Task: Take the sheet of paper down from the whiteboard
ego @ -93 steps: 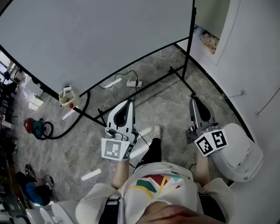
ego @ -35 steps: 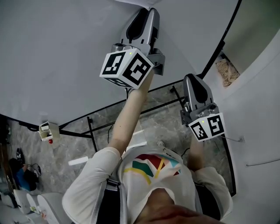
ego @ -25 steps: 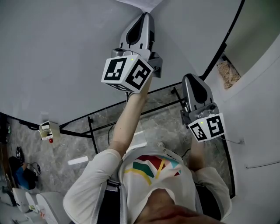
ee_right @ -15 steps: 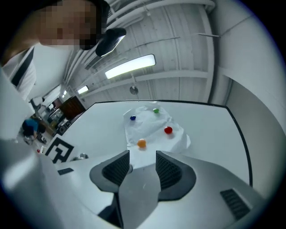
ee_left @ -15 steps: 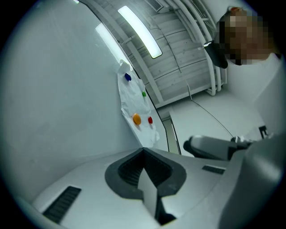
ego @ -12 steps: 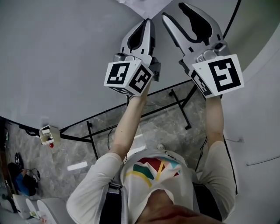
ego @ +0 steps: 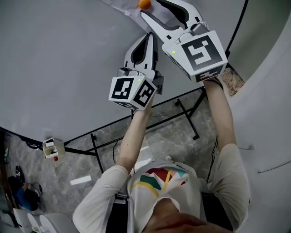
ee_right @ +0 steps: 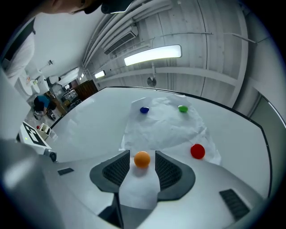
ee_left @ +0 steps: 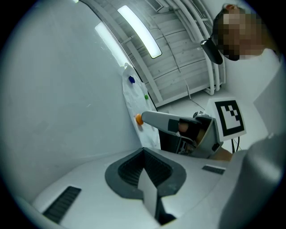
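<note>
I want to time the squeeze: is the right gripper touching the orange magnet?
Apart. The right gripper view shows the orange magnet between the right gripper's open jaws, a gap each side.

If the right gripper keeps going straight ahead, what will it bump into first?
Probably the orange magnet, sitting between the right gripper's open jaws, on the paper stuck to the whiteboard.

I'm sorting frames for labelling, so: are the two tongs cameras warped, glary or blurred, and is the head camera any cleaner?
Right gripper view: fisheye bends the whiteboard edge, the ceiling light is blown out, the orange magnet is sharp. Left gripper view: same bending, dark corners. Head view: crisp, no glare.
</note>
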The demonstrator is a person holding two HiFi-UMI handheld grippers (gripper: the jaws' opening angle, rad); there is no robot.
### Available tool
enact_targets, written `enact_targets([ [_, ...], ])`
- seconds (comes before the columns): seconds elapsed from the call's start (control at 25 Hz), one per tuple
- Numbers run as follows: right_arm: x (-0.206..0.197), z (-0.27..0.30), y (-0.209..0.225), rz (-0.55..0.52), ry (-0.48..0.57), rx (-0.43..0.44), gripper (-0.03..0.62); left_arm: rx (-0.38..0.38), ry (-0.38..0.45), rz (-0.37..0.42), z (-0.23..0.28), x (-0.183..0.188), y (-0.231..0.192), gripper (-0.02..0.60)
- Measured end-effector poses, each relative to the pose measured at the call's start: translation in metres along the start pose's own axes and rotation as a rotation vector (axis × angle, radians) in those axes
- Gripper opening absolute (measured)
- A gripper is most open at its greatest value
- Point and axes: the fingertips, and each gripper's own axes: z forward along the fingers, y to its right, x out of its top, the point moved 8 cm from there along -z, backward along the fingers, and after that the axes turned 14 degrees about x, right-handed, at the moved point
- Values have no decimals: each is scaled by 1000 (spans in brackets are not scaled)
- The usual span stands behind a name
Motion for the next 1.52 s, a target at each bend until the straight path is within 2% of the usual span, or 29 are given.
enact_targets([
  [0.36, -1, 17, -3, -79, -52, -29, 163, -12, -5, 13, -4, 2, -1, 41],
  [0.4, -2, 17, -3, -81, -53, -33, 161, -13, -6, 11, -4, 2, -1, 41],
  [0.44, -2, 16, -2, -78, -51, -37, 132, -14, -7, 9, -4, 2, -1, 41],
  [0.64, -6, 13, 0, -72, -53, -50, 132, -10, -4, -5, -2, 2, -1, 41],
  [1.28, -65, -32, 12, 39, -104, -130, 132, 1, -10, -3, 0, -3, 0, 41],
  [1.52, -89, -48, 11, 84, -116, -136, 132, 12, -6, -7, -1, -3, -1, 41],
])
